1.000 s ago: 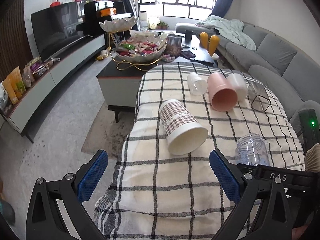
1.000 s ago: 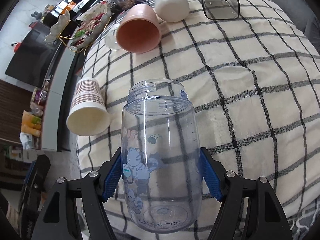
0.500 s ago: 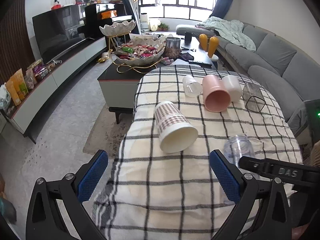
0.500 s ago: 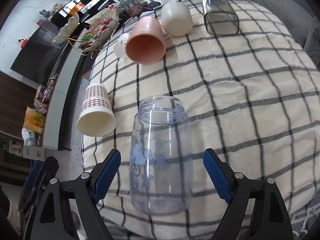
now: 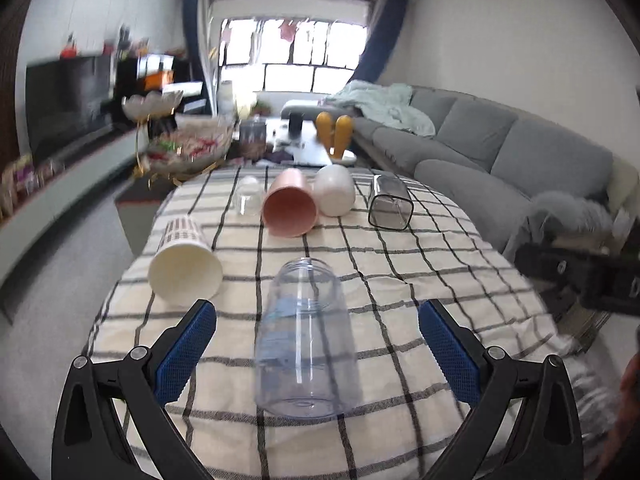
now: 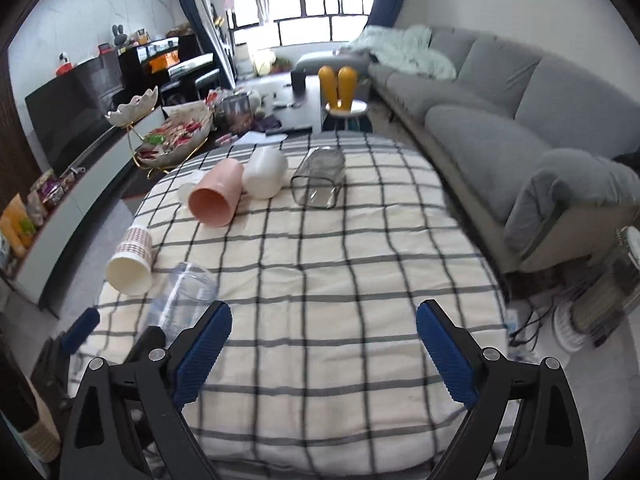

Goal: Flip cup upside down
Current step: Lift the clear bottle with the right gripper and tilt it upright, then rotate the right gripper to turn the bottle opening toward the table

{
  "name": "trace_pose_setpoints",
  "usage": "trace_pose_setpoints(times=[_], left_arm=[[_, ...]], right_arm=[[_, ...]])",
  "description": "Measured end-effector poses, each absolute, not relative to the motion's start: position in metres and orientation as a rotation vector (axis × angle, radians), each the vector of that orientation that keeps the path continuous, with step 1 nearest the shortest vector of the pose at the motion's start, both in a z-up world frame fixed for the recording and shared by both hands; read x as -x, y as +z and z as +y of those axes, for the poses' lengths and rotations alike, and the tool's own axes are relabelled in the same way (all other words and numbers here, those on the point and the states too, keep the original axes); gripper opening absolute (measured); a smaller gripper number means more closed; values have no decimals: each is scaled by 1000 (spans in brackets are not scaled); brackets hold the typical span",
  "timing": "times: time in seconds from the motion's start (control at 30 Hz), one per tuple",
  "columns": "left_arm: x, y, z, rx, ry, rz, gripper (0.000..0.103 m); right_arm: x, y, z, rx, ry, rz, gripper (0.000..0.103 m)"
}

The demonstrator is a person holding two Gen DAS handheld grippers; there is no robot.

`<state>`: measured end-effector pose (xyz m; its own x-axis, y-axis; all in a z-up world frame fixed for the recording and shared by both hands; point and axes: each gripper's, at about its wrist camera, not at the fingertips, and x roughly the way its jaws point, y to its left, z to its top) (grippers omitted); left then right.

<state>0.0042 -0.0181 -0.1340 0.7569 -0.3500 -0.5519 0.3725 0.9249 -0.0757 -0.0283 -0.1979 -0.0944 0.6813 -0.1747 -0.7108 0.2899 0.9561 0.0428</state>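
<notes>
My right gripper (image 6: 322, 344) hangs wide open over the checked bench (image 6: 340, 264), fingers (image 6: 204, 344) gripping nothing. At nine o'clock the clear jar (image 6: 186, 292) lies on its side, just beside a paper cup (image 6: 130, 266). Toward twelve lie a pink cup (image 6: 214, 200), a white cup (image 6: 264, 178) touching it, and a smoky glass (image 6: 318, 182).
</notes>
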Motion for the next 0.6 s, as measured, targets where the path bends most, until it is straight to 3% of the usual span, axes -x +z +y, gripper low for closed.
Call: trace_pose_setpoints(times=[0.47,0.6], left_arm=[[-28,-179,-17,-97,-248,675,102],[-33,-184,-20,-101,-250,686,97]], right_arm=[[23,-109,-196,-155,-228,772,94],[20,-115,-199,-171,-233,798,94]])
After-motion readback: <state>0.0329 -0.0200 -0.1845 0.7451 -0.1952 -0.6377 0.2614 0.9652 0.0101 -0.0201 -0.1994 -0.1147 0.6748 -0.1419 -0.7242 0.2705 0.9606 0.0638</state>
